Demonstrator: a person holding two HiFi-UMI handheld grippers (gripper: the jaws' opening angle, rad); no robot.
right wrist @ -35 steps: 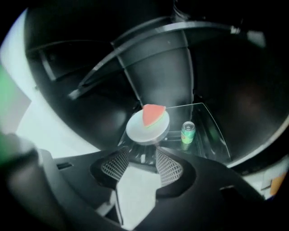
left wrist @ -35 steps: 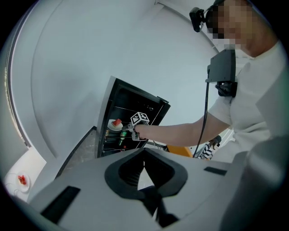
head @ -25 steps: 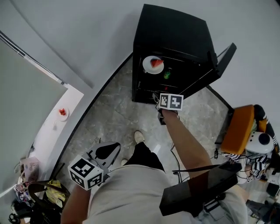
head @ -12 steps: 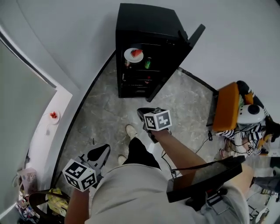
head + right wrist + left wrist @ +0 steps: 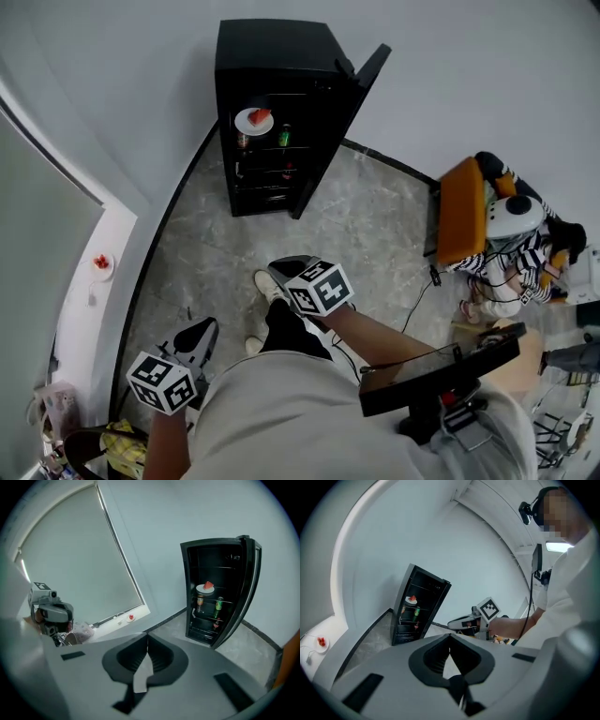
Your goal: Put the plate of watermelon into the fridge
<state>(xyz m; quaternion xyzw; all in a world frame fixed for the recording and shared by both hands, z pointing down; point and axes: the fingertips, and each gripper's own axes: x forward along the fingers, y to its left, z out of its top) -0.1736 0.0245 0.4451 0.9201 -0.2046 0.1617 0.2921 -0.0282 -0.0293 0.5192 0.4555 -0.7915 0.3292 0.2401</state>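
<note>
The black fridge point(image 5: 272, 47) stands against the wall with its door point(image 5: 343, 120) swung open. A white plate of watermelon point(image 5: 254, 120) rests on its upper shelf, also seen in the left gripper view point(image 5: 411, 599) and the right gripper view point(image 5: 205, 588). My right gripper point(image 5: 279, 270) hangs well back from the fridge over the floor, shut with nothing between its jaws point(image 5: 147, 637). My left gripper point(image 5: 198, 334) stays low by my left side, likewise shut and empty point(image 5: 450, 638).
Cans and bottles point(image 5: 284, 137) stand on the fridge shelves below the plate. A second small plate of watermelon point(image 5: 100, 262) lies on the white ledge at left. An orange chair point(image 5: 461, 211) and a plush toy point(image 5: 514, 217) are at the right. My shoe point(image 5: 265, 284) is on the marble floor.
The right gripper has drawn back from the fridge toward my body and its jaws have shut. The fridge now looks farther away. The plate stays on the shelf.
</note>
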